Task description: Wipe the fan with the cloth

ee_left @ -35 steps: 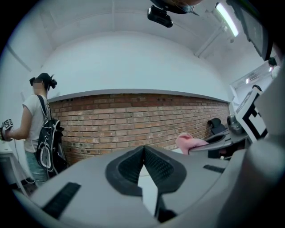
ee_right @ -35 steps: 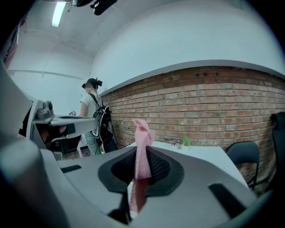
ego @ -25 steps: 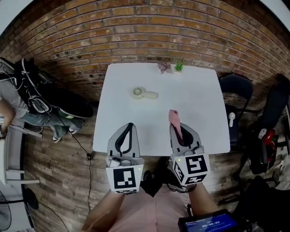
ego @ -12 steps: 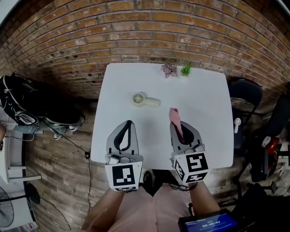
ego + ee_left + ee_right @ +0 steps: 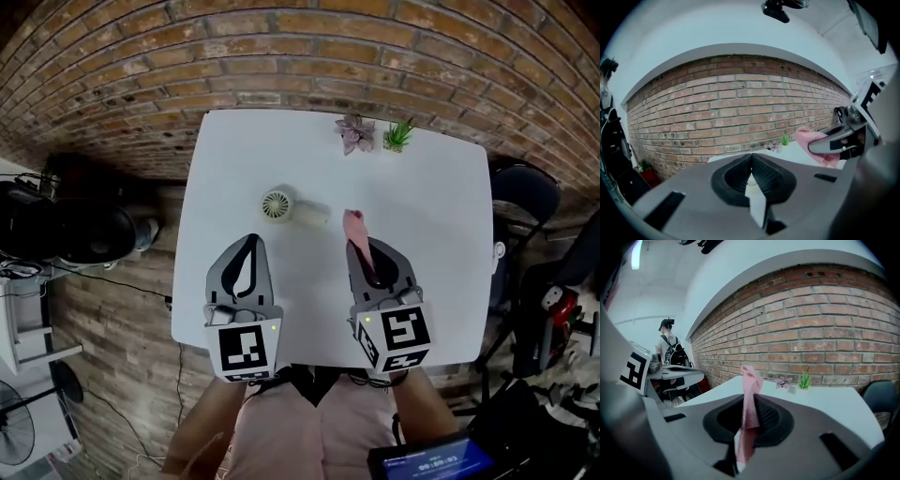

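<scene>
Two hand-held grippers hang over a square white counter set against a red brick wall. The left gripper is empty, its ribbed black fingers pressed fully together. The right gripper has its fingers clamped on a thin pink woven cloth, a limp strip whose free end stands up in a soft twist past the tips.

The small cream plastic handheld fan lies flat on the counter just ahead of the left gripper. Its round slatted head is to the left and its stubby handle points right toward the cloth, near it but apart. At the counter's far edge stand a little pink-leaved plant and a spiky green plant, well apart from the fan.

The step in hand looks like the approach, with no wiping begun. The fan appears light and smooth and would likely skid under a push. The empty left gripper would do well to open and take the handle, or pin it down, before the cloth touches. The cloth's loose tip, not the hard fingers, should meet the grille, drawn in short strokes across the slats and around the rim. So narrow a strip may flop aside if dragged fast.
</scene>
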Demonstrator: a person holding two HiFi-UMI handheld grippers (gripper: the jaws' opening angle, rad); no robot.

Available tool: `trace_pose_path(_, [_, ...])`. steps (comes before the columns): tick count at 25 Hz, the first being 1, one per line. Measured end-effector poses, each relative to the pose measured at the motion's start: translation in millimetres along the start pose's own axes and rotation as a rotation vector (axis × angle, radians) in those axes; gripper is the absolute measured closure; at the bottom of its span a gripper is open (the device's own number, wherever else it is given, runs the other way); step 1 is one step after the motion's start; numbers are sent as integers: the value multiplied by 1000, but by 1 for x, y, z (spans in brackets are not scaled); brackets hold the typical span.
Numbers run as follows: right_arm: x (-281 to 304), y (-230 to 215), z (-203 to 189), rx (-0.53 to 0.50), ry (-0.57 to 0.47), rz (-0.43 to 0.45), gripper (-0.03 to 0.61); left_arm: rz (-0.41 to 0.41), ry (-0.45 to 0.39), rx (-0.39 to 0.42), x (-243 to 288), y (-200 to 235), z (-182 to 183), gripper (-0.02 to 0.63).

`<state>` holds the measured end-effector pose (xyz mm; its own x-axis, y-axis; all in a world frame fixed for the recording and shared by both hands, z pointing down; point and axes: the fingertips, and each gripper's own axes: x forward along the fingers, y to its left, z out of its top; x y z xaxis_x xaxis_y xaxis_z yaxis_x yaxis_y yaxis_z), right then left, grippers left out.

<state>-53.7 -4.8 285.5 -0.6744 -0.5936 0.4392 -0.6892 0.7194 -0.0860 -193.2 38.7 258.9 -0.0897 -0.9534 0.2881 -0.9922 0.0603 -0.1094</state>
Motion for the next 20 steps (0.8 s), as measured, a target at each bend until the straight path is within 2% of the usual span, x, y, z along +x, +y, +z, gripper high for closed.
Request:
trace_pose_path(4, [21,-10,-18,19,50,17,543,-8,60,25,25,0,-21,603])
trace_pose_path(9, [50,-20,-32,19,100,45,543,-1,123,6,48,1,-43,603])
trace_pose_path(14, [87,-27,-44,-13,163,85,544,-6,138,-6,62,-10,-52,603])
trace_pose_path(17, [112,-30,-53,-43,207,103,545,-11,193,-25,65,-12,-63,603])
trace_pose_path(20, [128,-30,-67,-71,265,109,543,-4,200,-19,68,-10,-66,601])
